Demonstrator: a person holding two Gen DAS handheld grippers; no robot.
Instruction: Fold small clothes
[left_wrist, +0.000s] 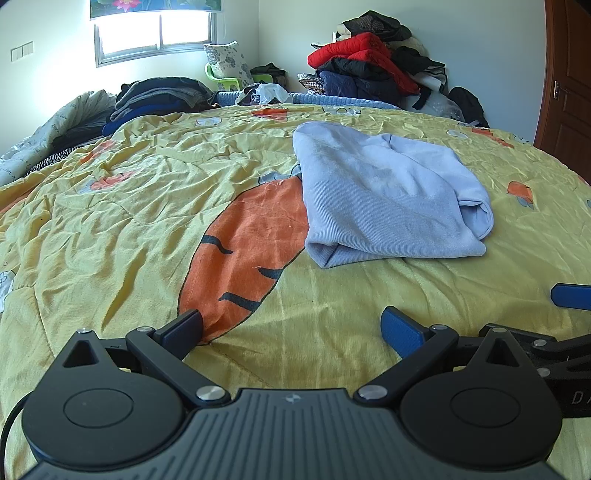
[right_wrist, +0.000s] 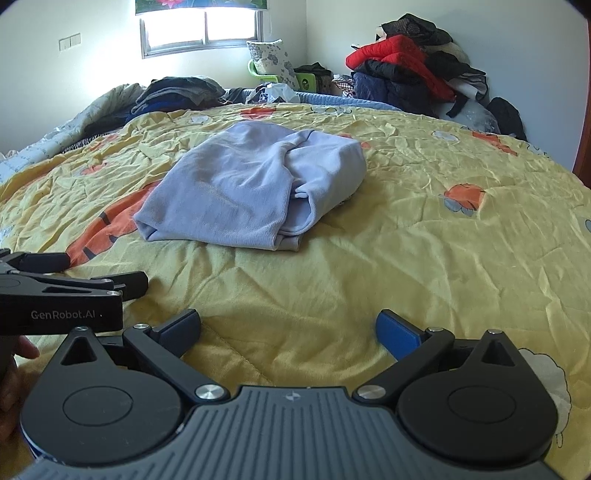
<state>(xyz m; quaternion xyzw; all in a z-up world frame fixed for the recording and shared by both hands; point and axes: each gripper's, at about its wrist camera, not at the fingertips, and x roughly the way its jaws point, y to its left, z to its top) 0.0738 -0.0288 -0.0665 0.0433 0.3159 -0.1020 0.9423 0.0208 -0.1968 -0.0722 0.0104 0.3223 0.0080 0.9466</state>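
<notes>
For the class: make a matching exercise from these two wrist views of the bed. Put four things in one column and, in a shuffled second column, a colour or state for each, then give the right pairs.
Things:
1. garment
2. quilt
3. jacket
4. left gripper

Colours or states:
A. yellow with orange carrot prints
B. red, on the pile by the far wall
C. open, holding nothing
D. light blue, folded on the bed

Pairs: 1-D, 2-A, 3-B, 4-C
</notes>
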